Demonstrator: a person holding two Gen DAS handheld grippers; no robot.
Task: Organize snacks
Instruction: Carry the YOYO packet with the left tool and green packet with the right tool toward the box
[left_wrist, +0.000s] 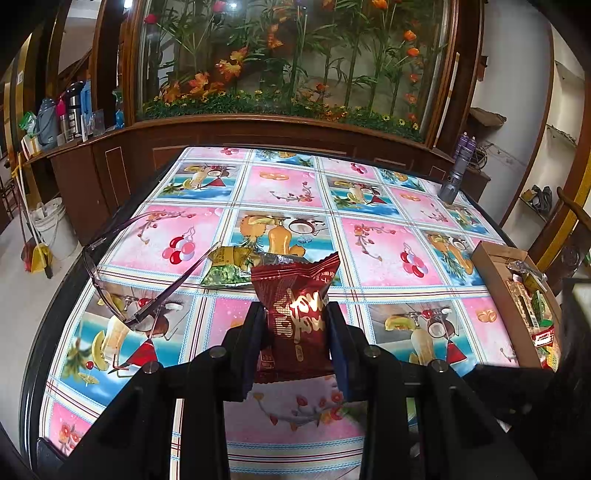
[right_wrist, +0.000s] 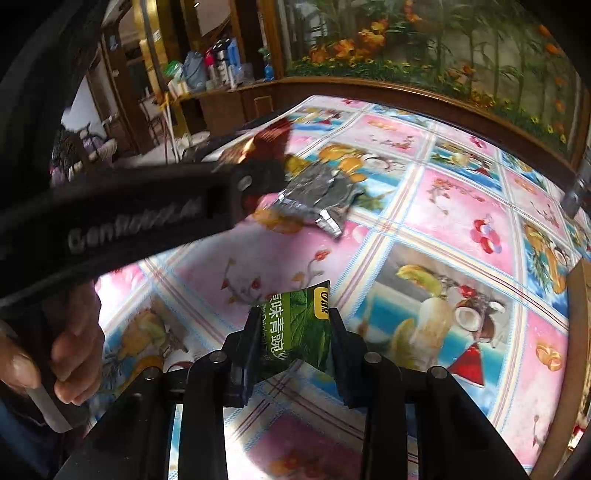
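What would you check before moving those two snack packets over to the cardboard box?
1. Left gripper shut on the red snack packet: ok.
2. Right gripper shut on the green pea packet: ok.
3. Cardboard box in view at the table's right edge: ok.
4. Room left in the box: cannot tell, snacks already fill the visible part.
5. Eyeglasses clear of the route to the box: ok.
6. Silver packet left on the tablecloth: not ok, not yet sorted.

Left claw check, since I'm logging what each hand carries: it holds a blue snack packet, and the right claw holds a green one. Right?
Not quite. The left claw holds a red packet, not a blue one; the left wrist view shows it pinched between the pads. The right claw does hold a green packet, as the right wrist view shows.
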